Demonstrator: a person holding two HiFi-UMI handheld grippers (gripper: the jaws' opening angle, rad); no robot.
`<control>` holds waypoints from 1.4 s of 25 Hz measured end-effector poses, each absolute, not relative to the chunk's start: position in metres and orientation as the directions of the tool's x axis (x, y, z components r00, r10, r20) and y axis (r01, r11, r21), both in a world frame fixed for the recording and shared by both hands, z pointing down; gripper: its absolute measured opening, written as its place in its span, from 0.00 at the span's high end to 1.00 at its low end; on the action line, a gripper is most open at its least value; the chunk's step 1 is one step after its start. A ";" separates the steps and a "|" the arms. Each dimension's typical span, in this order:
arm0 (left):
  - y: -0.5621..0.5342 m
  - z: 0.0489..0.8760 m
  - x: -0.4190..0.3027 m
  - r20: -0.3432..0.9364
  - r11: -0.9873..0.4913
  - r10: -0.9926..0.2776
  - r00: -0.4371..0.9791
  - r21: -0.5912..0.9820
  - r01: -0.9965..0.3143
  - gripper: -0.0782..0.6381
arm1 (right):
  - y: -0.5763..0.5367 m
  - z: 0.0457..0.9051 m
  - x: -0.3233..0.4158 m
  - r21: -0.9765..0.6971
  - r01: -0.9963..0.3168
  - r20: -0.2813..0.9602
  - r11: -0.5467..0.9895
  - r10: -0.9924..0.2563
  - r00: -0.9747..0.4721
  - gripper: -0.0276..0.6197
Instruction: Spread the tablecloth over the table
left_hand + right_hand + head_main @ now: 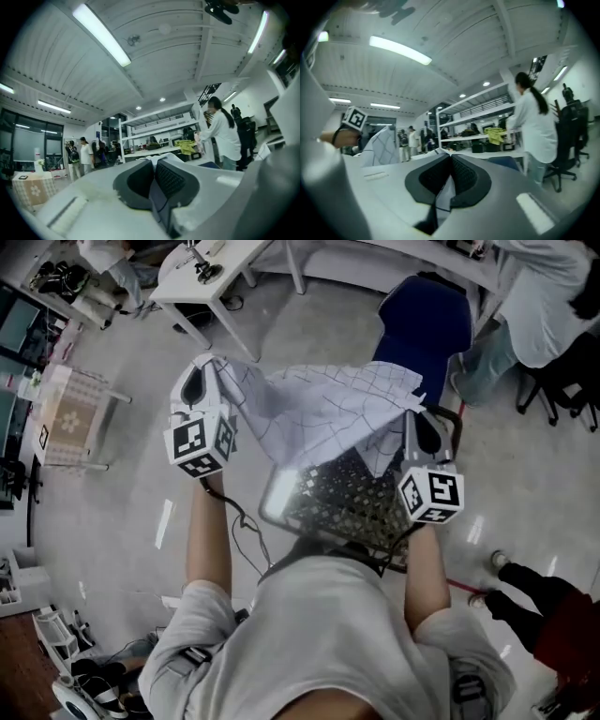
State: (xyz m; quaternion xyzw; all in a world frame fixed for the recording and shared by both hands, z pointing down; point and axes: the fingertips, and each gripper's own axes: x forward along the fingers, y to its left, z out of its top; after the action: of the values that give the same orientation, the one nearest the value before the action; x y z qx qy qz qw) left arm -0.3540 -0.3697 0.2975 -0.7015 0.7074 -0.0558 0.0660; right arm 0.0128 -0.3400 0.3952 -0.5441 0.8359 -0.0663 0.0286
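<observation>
The tablecloth (pixel 309 413), white with thin dark grid lines, hangs stretched in the air between both grippers. Under it sits a small black mesh-topped table (pixel 352 507) with a shiny rim. My left gripper (pixel 201 382) is shut on the cloth's left corner. My right gripper (pixel 424 425) is shut on the right corner. In the left gripper view the gripper (pixel 154 165) pinches the cloth (pixel 158 199) between its black pads. The right gripper view shows that gripper (pixel 450 158) likewise closed on the cloth (pixel 443 192), with more cloth (pixel 382 145) hanging at left under the other gripper's marker cube (pixel 355 118).
A blue chair (pixel 427 324) stands just beyond the mesh table. A white table (pixel 202 273) is at the back. A small table with a patterned cover (pixel 70 413) is at left. A person in a white coat (pixel 539 296) sits at back right. Someone's legs (pixel 539 606) are at right.
</observation>
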 end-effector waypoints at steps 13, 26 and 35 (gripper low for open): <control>-0.369 0.349 0.022 0.047 -0.704 -0.710 0.703 -0.068 -0.707 0.86 | -0.117 0.329 0.407 -0.053 -0.828 -0.042 -0.559 -0.827 0.561 0.95; -0.357 0.392 0.067 0.146 -0.731 -0.678 0.721 -0.034 -0.681 0.86 | -0.148 0.359 0.373 0.042 -0.900 0.020 -0.434 -0.900 0.435 0.95; -0.362 0.396 0.055 0.160 -0.710 -0.698 0.698 -0.024 -0.704 0.86 | -0.177 0.366 0.356 0.047 -0.931 0.043 -0.361 -0.931 0.363 0.95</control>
State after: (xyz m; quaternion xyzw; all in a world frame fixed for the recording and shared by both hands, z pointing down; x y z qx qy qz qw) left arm 0.0554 -0.3616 0.3958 -0.9213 0.3803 -0.0787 -0.0195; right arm 0.3563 -0.1770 0.3657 -0.8250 0.5643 -0.0045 -0.0314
